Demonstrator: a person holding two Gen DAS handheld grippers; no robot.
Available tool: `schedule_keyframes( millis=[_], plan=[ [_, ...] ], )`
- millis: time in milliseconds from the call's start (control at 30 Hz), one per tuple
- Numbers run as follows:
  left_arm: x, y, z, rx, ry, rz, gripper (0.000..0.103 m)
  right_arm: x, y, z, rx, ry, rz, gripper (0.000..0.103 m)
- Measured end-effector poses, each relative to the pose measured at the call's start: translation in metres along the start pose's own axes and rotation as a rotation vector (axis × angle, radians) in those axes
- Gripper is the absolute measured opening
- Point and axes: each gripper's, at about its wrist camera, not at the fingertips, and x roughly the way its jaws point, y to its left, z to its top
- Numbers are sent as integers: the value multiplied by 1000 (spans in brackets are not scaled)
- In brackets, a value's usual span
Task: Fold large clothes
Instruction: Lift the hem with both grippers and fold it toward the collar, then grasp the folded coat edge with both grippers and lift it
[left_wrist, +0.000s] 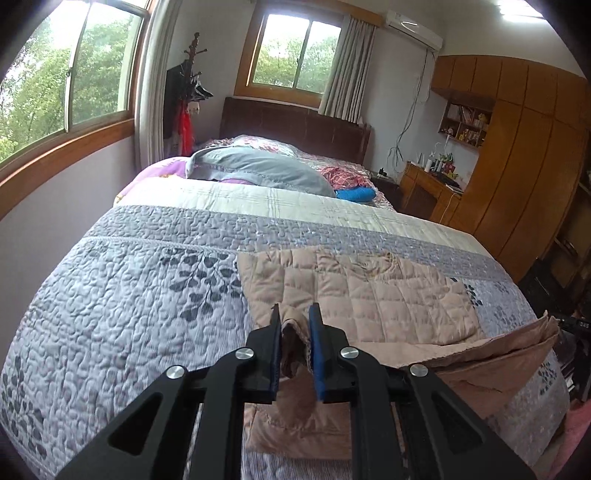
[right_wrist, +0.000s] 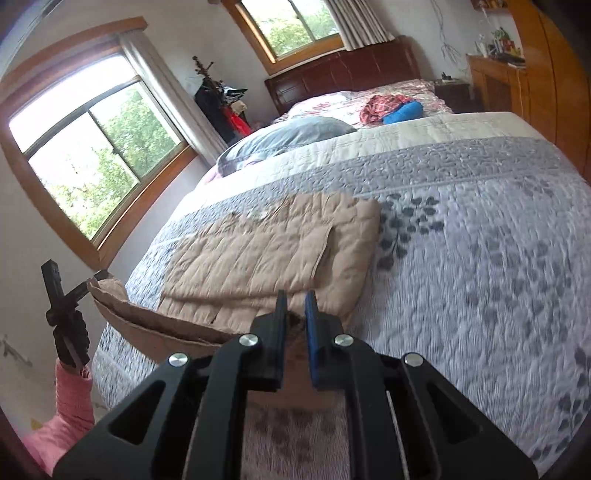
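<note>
A beige quilted garment (left_wrist: 369, 291) lies partly folded on the grey leaf-patterned bedspread (left_wrist: 129, 288). My left gripper (left_wrist: 295, 317) is shut on a bunched corner of the garment's near hem and holds it up off the bed. In the right wrist view the same garment (right_wrist: 266, 251) spreads ahead, and my right gripper (right_wrist: 295, 304) is shut on the other near corner. The raised hem (right_wrist: 155, 328) stretches from it to the left gripper (right_wrist: 70, 295), held by a gloved hand in a pink sleeve (right_wrist: 72, 402). The hem's brown lining (left_wrist: 491, 362) faces up between the two grips.
A grey pillow (left_wrist: 258, 170), red checked cloth (left_wrist: 343, 175) and a blue bundle (left_wrist: 354, 194) lie toward the dark headboard (left_wrist: 295, 125). Windows and a coat stand (left_wrist: 190, 92) line the left wall. A wooden wardrobe (left_wrist: 528, 166) and desk (left_wrist: 428, 188) stand on the right.
</note>
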Motion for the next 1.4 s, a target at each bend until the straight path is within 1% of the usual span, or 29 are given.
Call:
schedule_keyframes(
  millis=[100,133,167,233,300,367,400,433,500,533,567,600,633,667,700,733,767,800,867,967,1033,1100,1167,1200,1233,1267,1333,1367,1400],
  plan=[
    [38,2,27,-22,21,18,14,26,-13,32,40,11,-24,8],
    [52,4,34,-26,29,24,14,36,-17,43,50,18,-34,6],
    [67,5,41,-32,41,30,14,46,-23,54,64,20,-52,0],
    [98,10,49,-53,77,36,14,63,-35,71,88,30,-71,0],
    [129,15,55,-50,104,78,11,82,-48,83,113,59,-77,0],
    [160,16,59,-14,124,160,7,104,-60,93,135,87,-124,0],
    [175,21,60,-14,144,186,4,113,-66,94,150,104,-123,1],
    [191,27,60,-29,179,191,4,123,-74,94,181,123,-113,3],
    [213,43,55,-82,235,185,4,134,-81,91,192,139,-105,4],
    [220,51,51,-107,254,175,4,140,-85,87,189,153,-102,7],
    [225,57,47,-126,266,164,4,145,-89,82,197,169,-106,20],
    [227,61,44,-136,277,152,4,149,-94,77,210,187,-114,41],
    [225,65,40,-143,279,143,4,153,-99,70,218,205,-123,49],
    [220,66,38,-145,273,131,5,154,-102,65,220,212,-126,52],
    [213,67,36,-150,265,107,10,155,-104,59,223,223,-115,52],
    [204,69,33,-157,257,75,14,156,-106,53,233,238,-83,52],
    [194,68,31,-163,247,50,22,156,-106,49,241,245,-54,52],
    [185,70,28,-165,239,35,32,155,-106,45,248,250,-32,52],
    [171,71,22,-160,235,36,40,153,-102,37,238,262,-9,52],
    [161,72,8,-162,252,15,43,150,-90,27,205,272,25,52],
    [151,74,0,-176,235,4,46,147,-79,21,170,278,59,52],
    [143,73,-5,-184,211,-13,48,146,-67,14,126,286,49,53],
    [139,69,-8,-173,193,-33,49,150,-58,11,80,295,11,52],
    [140,66,-9,-161,191,-36,49,152,-55,10,72,296,-8,45],
    [144,61,-9,-144,200,-32,50,154,-54,10,71,298,-17,41],
    [150,58,-9,-129,218,-27,52,157,-53,10,73,297,-18,29],
    [163,52,-11,-114,249,-18,52,156,-50,12,74,278,-12,13],
    [167,49,-13,-109,256,-3,43,153,-47,12,65,264,-9,10],
    [169,47,-13,-106,260,-8,19,149,-43,12,47,248,-21,8]
  ],
)
